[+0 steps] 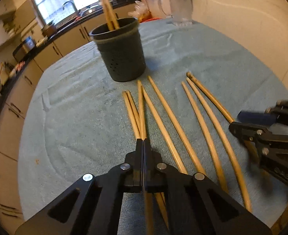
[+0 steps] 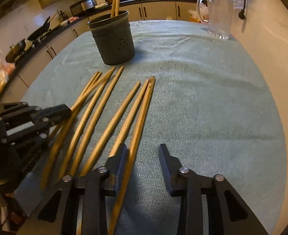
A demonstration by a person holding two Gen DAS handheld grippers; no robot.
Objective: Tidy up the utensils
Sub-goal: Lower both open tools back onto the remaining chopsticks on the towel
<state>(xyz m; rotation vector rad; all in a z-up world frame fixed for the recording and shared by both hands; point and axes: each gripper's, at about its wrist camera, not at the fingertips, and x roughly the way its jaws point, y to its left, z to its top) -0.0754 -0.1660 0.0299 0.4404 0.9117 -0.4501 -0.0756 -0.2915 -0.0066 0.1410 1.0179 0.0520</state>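
Observation:
Several wooden chopsticks [image 1: 169, 121] lie side by side on a light green cloth [image 1: 75, 101]; they also show in the right wrist view [image 2: 108, 113]. A dark perforated holder [image 1: 119, 52] stands behind them with two chopsticks [image 1: 108, 11] upright in it; it also shows in the right wrist view [image 2: 112, 39]. My left gripper [image 1: 143, 141] is shut on one chopstick [image 1: 142, 105] among the leftmost ones. My right gripper [image 2: 144, 148] is open, low over the cloth, with the rightmost chopstick [image 2: 142, 113] between its fingers near the left one.
A clear glass pitcher [image 2: 218, 13] stands at the far right of the cloth by the wall. Kitchen counters [image 2: 155, 0] with a sink and pans run behind and to the left. The right gripper shows in the left wrist view [image 1: 240, 124].

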